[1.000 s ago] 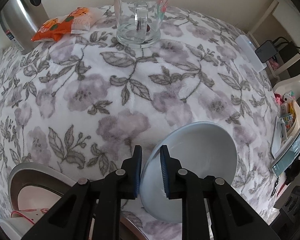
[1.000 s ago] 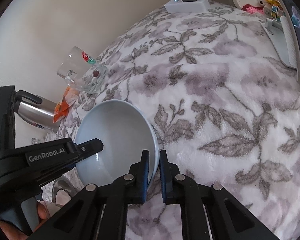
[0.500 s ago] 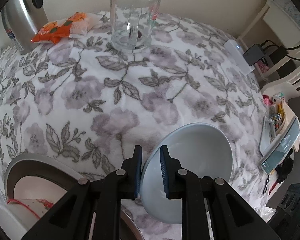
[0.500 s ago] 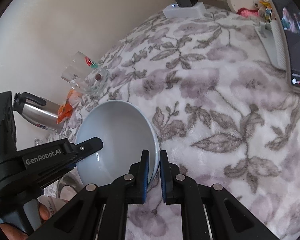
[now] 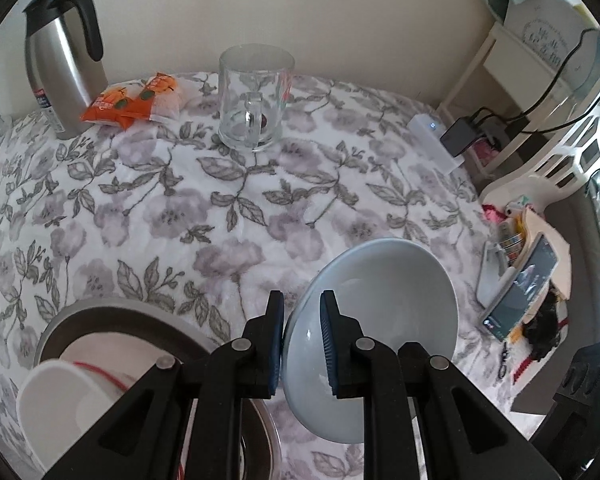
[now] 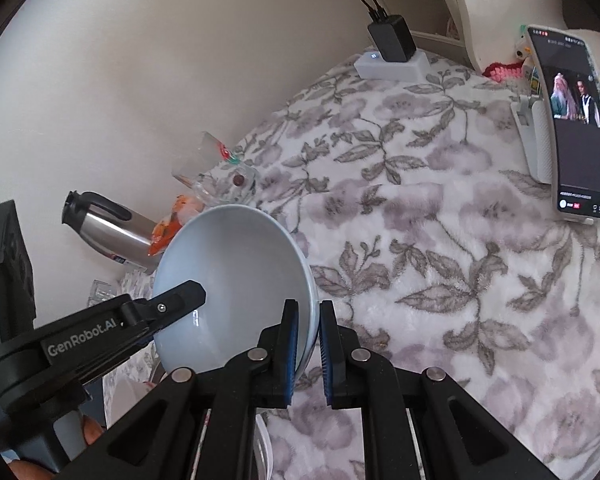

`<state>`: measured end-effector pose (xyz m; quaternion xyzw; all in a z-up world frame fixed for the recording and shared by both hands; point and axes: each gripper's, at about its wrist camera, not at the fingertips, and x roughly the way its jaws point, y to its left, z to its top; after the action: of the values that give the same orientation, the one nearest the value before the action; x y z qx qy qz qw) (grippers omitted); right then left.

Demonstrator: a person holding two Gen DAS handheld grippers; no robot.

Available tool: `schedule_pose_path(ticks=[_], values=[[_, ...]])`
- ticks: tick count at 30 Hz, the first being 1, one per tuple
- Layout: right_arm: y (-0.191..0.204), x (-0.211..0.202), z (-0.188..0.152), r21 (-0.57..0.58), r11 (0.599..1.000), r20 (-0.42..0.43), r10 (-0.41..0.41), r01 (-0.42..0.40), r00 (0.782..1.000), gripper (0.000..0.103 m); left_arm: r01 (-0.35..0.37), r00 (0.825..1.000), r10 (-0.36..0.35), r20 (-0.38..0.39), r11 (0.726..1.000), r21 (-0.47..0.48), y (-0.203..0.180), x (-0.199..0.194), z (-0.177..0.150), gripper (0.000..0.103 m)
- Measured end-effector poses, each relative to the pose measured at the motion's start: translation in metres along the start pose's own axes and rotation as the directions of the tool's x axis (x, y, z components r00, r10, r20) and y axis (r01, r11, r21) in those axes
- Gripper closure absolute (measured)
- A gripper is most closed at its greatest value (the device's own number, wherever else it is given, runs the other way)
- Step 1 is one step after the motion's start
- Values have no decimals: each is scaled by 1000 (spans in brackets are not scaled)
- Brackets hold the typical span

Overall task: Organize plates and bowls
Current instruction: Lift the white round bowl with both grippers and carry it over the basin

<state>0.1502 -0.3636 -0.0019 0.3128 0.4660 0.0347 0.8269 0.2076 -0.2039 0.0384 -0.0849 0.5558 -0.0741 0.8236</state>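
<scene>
One pale blue bowl is held tilted above the worktop, its rim gripped from opposite sides by two tools: the left hand-held gripper is clenched on the rim at one edge, and the right hand-held gripper is clenched on the rim at the other, with one pad inside the bowl and one outside in each case. Below and beside the bowl, one dark-rimmed plate is seen, with one white bowl resting on it; a red line is visible between them. Farther off, one glass mug, one steel thermos jug and an orange snack packet are set near the wall. One phone on a stand and one white power block with a black charger plugged in are placed along the far side. The worktop is covered with a fleecy cloth printed with grey-mauve flowers and leaves, and a plain cream wall is seen behind it.
</scene>
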Motion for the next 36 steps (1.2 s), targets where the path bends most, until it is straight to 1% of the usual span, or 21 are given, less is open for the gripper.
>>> schedule_pose_path(ticks=[6, 12, 16, 22, 26, 30, 36], values=[[17, -14, -8, -44, 999, 12, 14, -13, 1000, 91, 32, 998, -30, 53, 999, -29, 14, -24, -10, 84], [40, -31, -17, -88, 995, 31, 49, -46, 998, 91, 82, 991, -76, 108, 995, -55, 34, -54, -18, 84], [60, -40, -24, -133, 990, 41, 61, -55, 997, 91, 89, 986, -78, 146, 994, -66, 48, -72, -24, 84], [85, -47, -33, -183, 980, 44, 88, -79, 995, 91, 132, 974, -110, 198, 986, -103, 74, -95, -33, 84], [101, -50, -40, -219, 972, 46, 97, -85, 994, 91, 144, 969, -114, 220, 982, -125, 88, -105, -40, 84], [113, -50, -47, -241, 966, 31, 103, -92, 994, 91, 152, 964, -114, 240, 978, -146, 101, -115, -47, 84], [129, -57, -57, -277, 956, 37, 114, -100, 993, 91, 179, 953, -128, 275, 969, -169, 119, -132, -58, 84]])
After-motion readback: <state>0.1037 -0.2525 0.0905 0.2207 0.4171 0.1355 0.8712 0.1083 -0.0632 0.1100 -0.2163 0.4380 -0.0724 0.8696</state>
